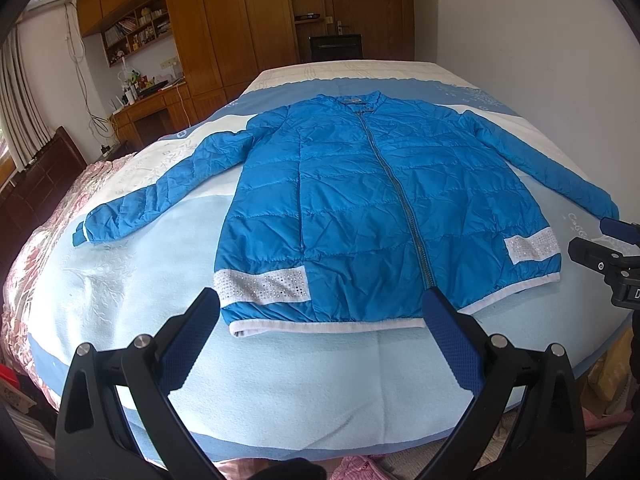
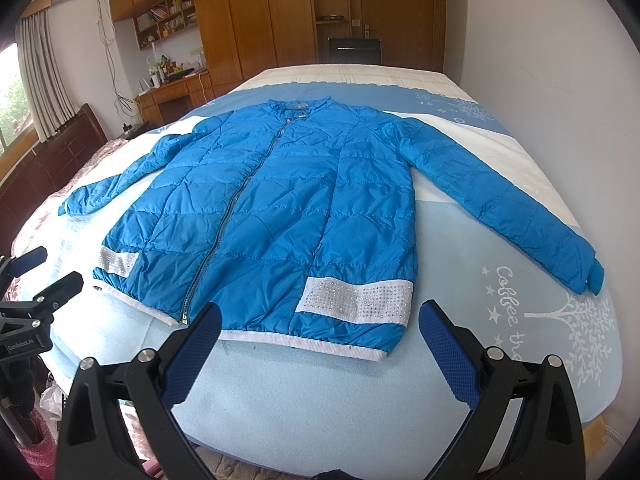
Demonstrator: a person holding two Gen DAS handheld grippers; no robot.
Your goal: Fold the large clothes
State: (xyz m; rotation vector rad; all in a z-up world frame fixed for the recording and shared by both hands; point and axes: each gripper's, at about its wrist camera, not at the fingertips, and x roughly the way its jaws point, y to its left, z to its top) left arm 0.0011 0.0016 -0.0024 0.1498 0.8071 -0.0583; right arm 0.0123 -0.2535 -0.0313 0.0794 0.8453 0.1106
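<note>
Your blue quilted jacket point(image 1: 360, 200) lies flat, zipped and face up on the bed point(image 1: 280, 392), sleeves spread outward. Your left gripper point(image 1: 320, 320) and right gripper point(image 2: 320, 328) hover above the hem, jaws spread wide, gripping nothing.

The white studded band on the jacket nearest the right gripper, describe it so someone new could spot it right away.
Start at the bed, where a blue quilted jacket lies flat, zipped, sleeves spread. Follow its white ribbed hem to the corner in front of the open right gripper. Just above sits the white studded band, the longer of the two in this view, dotted with shiny studs.
</note>
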